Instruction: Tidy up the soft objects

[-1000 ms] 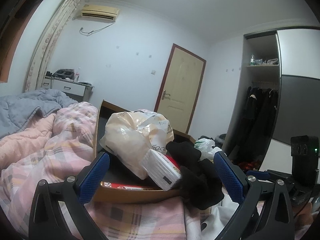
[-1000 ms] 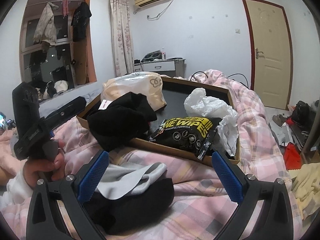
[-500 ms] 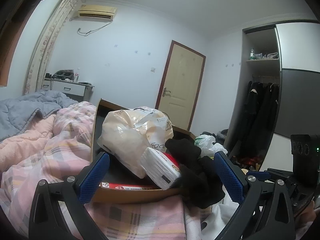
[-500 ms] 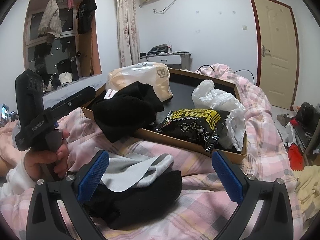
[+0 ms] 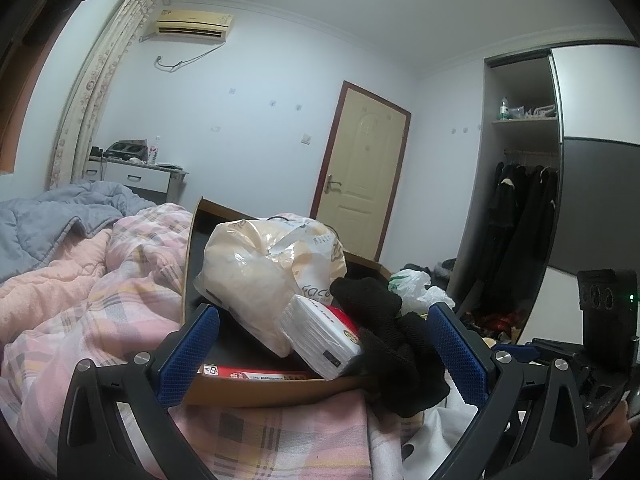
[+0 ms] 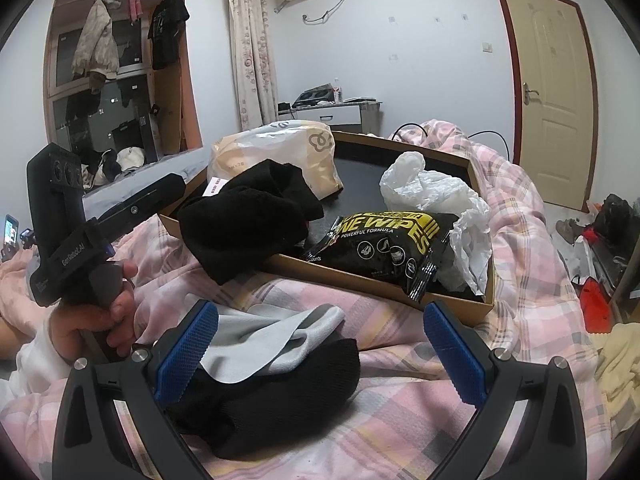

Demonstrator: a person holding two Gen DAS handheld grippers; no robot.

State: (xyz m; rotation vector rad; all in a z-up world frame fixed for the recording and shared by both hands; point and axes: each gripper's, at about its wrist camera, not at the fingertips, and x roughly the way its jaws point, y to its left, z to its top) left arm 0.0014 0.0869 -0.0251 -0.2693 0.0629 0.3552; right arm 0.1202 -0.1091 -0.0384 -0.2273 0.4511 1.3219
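Both the left gripper [image 5: 320, 350] and right gripper [image 6: 320, 344] are hovering with jaws spread, empty; the cardboard tray [image 6: 376, 280] is holding several items, while the grey cloth [image 6: 280, 330] and black garment [image 6: 276, 396] are lying unsorted on the bed [image 6: 520, 272].

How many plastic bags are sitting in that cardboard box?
2: a beige plastic bag at the far left corner of the cardboard box, and a crumpled white plastic bag on its right side beside the wipes pack. Others may be hidden.
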